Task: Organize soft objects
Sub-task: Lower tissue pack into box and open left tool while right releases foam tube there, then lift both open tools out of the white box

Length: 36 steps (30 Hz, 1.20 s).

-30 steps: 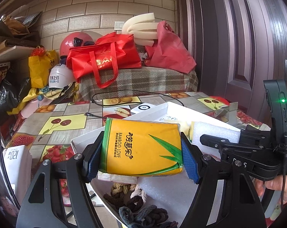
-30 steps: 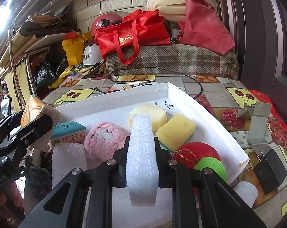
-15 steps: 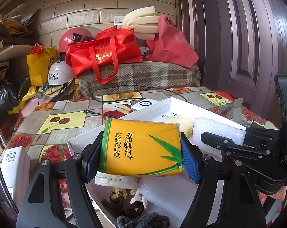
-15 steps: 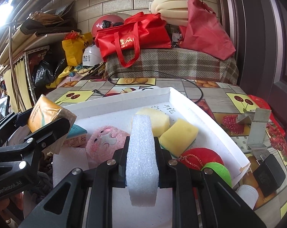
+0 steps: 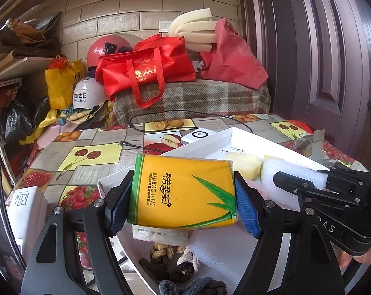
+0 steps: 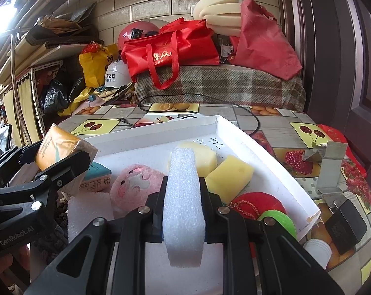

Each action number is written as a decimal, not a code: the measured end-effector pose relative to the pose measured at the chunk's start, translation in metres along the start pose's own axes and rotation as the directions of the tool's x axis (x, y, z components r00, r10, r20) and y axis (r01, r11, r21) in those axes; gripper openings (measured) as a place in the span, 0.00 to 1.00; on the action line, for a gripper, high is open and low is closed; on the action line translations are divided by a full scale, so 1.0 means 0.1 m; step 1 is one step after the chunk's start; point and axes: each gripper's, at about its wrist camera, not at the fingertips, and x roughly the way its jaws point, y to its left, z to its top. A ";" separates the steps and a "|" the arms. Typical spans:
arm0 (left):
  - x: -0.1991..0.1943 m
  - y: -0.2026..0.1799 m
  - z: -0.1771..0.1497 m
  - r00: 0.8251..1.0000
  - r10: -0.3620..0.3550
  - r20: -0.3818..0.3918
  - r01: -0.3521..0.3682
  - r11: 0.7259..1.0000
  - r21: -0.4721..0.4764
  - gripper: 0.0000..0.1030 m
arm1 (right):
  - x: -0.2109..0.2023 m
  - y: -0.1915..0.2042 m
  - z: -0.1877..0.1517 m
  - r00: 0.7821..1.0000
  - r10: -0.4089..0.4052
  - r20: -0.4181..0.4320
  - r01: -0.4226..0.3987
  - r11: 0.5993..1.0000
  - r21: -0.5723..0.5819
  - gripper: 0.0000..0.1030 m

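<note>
We pinch a yellow tissue pack (image 5: pixel 183 194) in our left gripper (image 5: pixel 183 204) and a white foam strip (image 6: pixel 183 196) in our right gripper (image 6: pixel 183 209), above the white tray (image 6: pixel 266 157).

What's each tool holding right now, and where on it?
Left tool: yellow tissue pack, clamped across its two short ends. Right tool: white foam strip, squeezed on its flat sides, near the middle.

Red tote bag (image 5: pixel 146 68) on plaid-covered bench (image 5: pixel 192 98), far ahead of tongs. Black cable (image 6: pixel 234 108) loops across fruit-print worktop (image 5: pixel 87 157). White helmet (image 5: pixel 84 95) ahead-left.
</note>
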 end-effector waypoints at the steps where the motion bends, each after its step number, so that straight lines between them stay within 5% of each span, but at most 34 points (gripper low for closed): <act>1: 0.00 0.00 0.00 1.000 0.012 0.004 -0.012 1.000 -0.001 0.76 | -0.01 0.00 0.00 1.000 -0.002 0.000 0.002 1.000 0.002 0.19; 2: -0.01 0.00 0.00 1.000 0.016 0.006 -0.016 1.000 0.000 0.80 | -0.01 -0.01 0.00 1.000 -0.003 0.000 0.003 1.000 0.003 0.20; 4: -0.03 0.00 0.00 0.999 0.029 0.017 -0.029 1.000 -0.002 0.90 | -0.01 0.00 0.00 1.000 -0.007 0.003 0.007 1.000 -0.002 0.39; 5: -0.03 0.03 0.00 0.999 0.040 0.023 -0.039 0.999 -0.016 0.98 | -0.02 0.00 0.00 1.000 -0.012 0.008 0.012 1.000 -0.005 0.66; 9: -0.03 0.08 -0.02 0.999 0.029 0.028 -0.028 0.999 -0.043 1.00 | -0.02 -0.09 0.00 0.999 -0.035 0.016 0.035 0.998 0.043 0.88; 13: -0.07 0.07 -0.03 0.998 0.034 0.048 -0.033 0.999 -0.040 1.00 | -0.04 -0.09 -0.01 0.999 -0.047 0.025 0.046 0.998 0.047 0.89; 17: -0.09 0.11 -0.03 0.998 0.035 0.060 -0.031 0.998 -0.057 1.00 | -0.05 -0.11 -0.02 0.998 -0.057 0.026 0.055 0.997 0.062 1.00; 27: -0.15 0.14 -0.03 0.995 0.059 0.079 -0.053 0.996 -0.076 1.00 | -0.09 -0.04 -0.03 0.997 -0.063 0.043 0.061 0.998 0.034 1.00; 36: -0.34 0.24 -0.10 0.996 0.036 0.083 -0.026 0.992 -0.127 1.00 | -0.35 0.02 -0.07 0.983 -0.054 0.178 0.055 0.998 0.002 1.00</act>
